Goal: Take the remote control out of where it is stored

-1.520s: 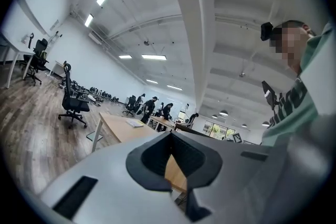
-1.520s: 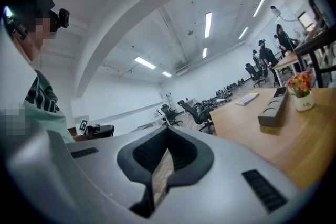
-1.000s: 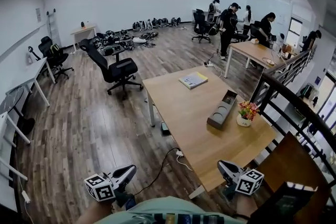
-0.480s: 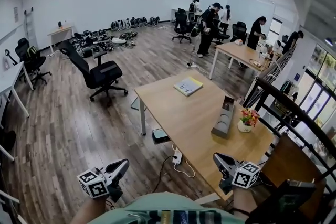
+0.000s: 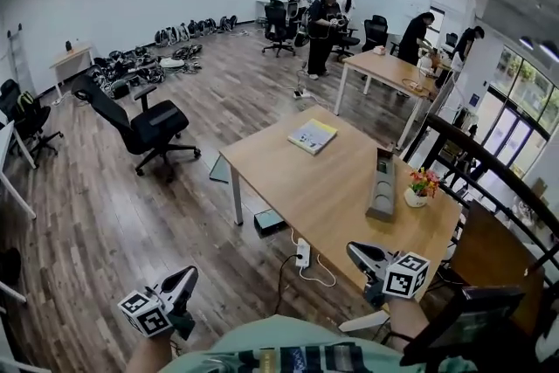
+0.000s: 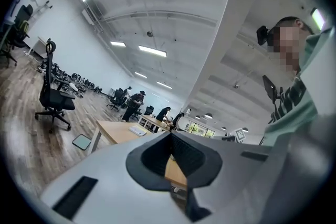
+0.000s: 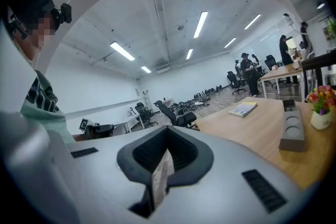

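Light wooden table (image 5: pixel 301 186) holding 3 things: a yellow book (image 5: pixel 312 136) at its far end, a long grey tray (image 5: pixel 382 188), and a flower pot (image 5: pixel 420 191) just beside the tray.

— What is the person wearing?

— A pale mint-green sweatshirt (image 5: pixel 262 335), seen along the bottom edge of the head view. A band of dark and pale stripes (image 5: pixel 301 360) runs across its chest. At the upper right of the left gripper view there is also a small black head-mounted camera (image 6: pixel 262 35).

— And the tools?

— The left gripper (image 5: pixel 185 275), lower left, and the right gripper (image 5: pixel 356 251), lower right, look alike. Both have smooth light grey moulded shells with black ribbed pads (image 6: pixel 189 152) lining the jaws. Black rectangular slots (image 7: pixel 261 190) are set into the shell. Each carries a white cube with black square markers (image 5: pixel 144 313) at its rear.
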`<state>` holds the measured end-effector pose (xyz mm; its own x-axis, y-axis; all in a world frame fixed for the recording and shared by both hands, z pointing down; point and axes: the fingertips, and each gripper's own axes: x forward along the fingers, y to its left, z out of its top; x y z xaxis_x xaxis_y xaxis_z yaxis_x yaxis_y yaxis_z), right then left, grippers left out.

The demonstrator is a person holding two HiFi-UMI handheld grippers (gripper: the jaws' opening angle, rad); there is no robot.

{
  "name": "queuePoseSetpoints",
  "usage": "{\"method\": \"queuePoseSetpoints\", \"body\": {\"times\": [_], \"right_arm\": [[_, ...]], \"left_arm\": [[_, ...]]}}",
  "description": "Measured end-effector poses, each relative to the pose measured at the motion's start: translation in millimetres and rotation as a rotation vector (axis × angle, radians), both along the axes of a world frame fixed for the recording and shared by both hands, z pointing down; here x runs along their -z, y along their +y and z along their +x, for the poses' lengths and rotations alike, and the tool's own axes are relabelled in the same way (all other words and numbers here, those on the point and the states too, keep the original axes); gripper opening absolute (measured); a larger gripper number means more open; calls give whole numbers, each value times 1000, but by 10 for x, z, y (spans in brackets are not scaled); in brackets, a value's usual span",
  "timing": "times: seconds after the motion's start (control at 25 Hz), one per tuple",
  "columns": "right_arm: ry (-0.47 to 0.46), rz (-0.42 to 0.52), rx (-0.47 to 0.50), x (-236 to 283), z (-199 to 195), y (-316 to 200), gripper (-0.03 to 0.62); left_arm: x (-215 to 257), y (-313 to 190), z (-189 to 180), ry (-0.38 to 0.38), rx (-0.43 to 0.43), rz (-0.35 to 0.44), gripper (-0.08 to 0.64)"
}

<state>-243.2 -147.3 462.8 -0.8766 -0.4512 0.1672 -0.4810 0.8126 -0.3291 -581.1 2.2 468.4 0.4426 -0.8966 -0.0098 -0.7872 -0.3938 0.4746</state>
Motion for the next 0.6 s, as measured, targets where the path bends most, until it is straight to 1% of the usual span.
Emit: {"method": "queuePoseSetpoints", "body": {"times": [0.16, 0.36, 0.52, 0.6], "right_arm": [[21, -19, -11, -55, -121, -217, -3], [2, -31, -13, -139, -140, -604, -3], [-31, -45, -2, -261, -54, -1039, -3], [-50, -59, 1, -289, 60, -1332, -3]], "left_arm": [[-38, -202, -125, 5, -11, -12, -6], [-115, -534, -140, -16, -14, -48, -6], [-51, -964, -64, -44, 4, -42, -6], [28, -1220, 59, -45, 21, -38, -6]]}}
